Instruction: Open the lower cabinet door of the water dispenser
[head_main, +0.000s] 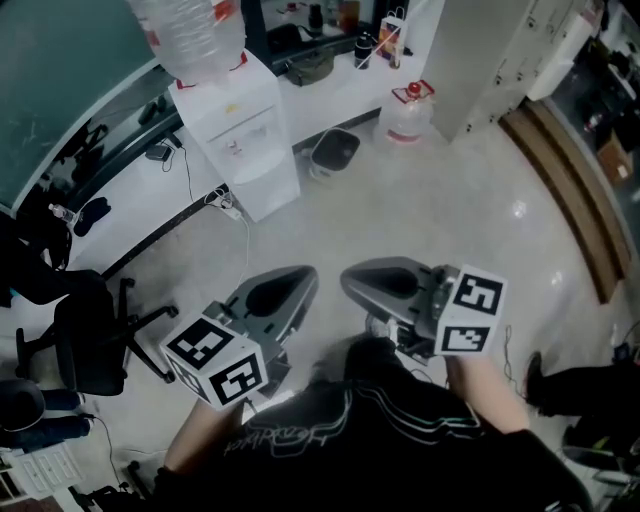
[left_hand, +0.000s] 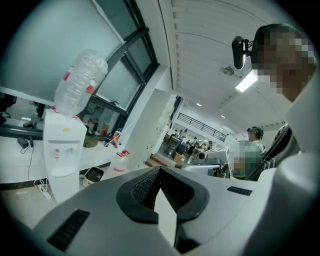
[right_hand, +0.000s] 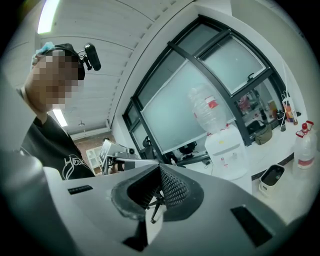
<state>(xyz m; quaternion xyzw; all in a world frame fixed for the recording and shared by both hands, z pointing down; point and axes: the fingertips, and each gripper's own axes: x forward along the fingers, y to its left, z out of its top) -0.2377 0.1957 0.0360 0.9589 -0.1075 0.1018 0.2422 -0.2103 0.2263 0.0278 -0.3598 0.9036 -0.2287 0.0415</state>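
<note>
The white water dispenser (head_main: 243, 135) stands on the floor at the far left, with a clear bottle (head_main: 190, 35) upside down on top. Its lower cabinet door (head_main: 268, 185) is closed. Both grippers hover low in the head view, well short of the dispenser. My left gripper (head_main: 305, 278) and my right gripper (head_main: 350, 280) point toward it, side by side. The left gripper (left_hand: 160, 170) has its jaws together with nothing between them, and the dispenser (left_hand: 61, 152) is far off at the left. The right gripper (right_hand: 160, 168) is likewise shut and empty, with the dispenser (right_hand: 227, 152) to its right.
A white bin (head_main: 335, 152) and a water jug with a red cap (head_main: 408, 112) sit on the floor right of the dispenser. Cables and a power strip (head_main: 225, 203) lie at its left foot. A black office chair (head_main: 90, 340) stands at the left. Another person (left_hand: 250, 150) stands far off.
</note>
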